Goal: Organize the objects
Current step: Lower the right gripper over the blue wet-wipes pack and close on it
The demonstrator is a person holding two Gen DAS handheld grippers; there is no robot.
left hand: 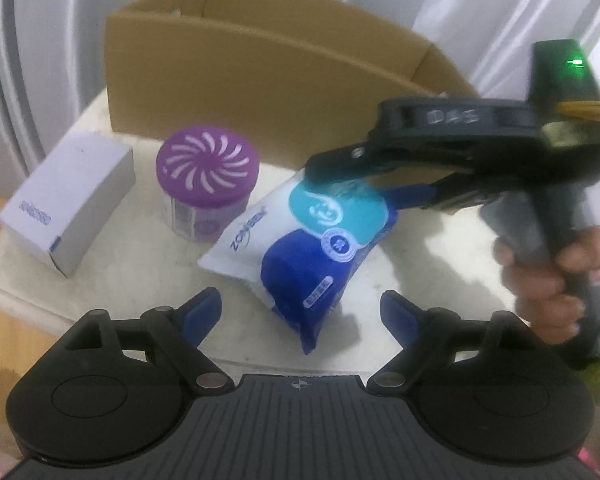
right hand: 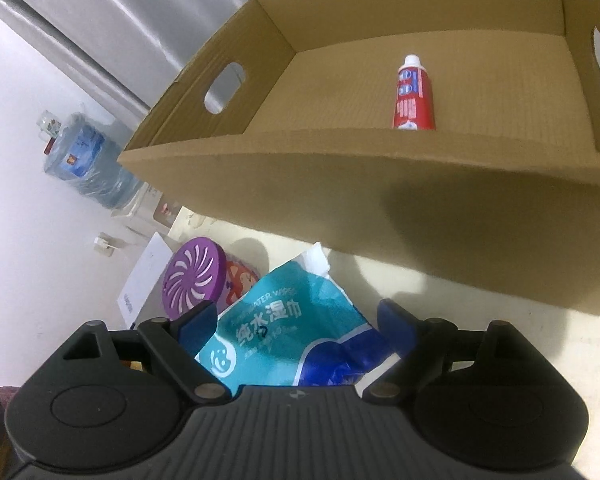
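The right hand-held gripper [right hand: 296, 320] has its blue-padded jaws apart around the upper end of the wet-wipes pack [right hand: 284, 336]; the pack fills the gap, but whether the pads press on it cannot be told. Seen from the left wrist, this gripper [left hand: 352, 188] comes in from three o'clock, one finger above the pack's teal end and one below, with a person's hand [left hand: 556, 276] gripping its handle.

The left hand-held gripper [left hand: 300, 308] is open, its pads on either side of the pack's [left hand: 300, 248] dark-blue lower end, which lies between them without touching.

The pack lies tilted on the white desk [left hand: 140, 280]. At ten o'clock from it stands an air freshener with a purple swirl lid [left hand: 208, 168], and further toward nine o'clock a small white carton [left hand: 68, 200].

At twelve o'clock, behind them all, sits an open cardboard box [right hand: 380, 184] with handle cut-outs. Inside it lies a red toothpaste tube [right hand: 414, 96], cap pointing away.

On the floor at ten o'clock of the right wrist view is a large water bottle [right hand: 88, 164].
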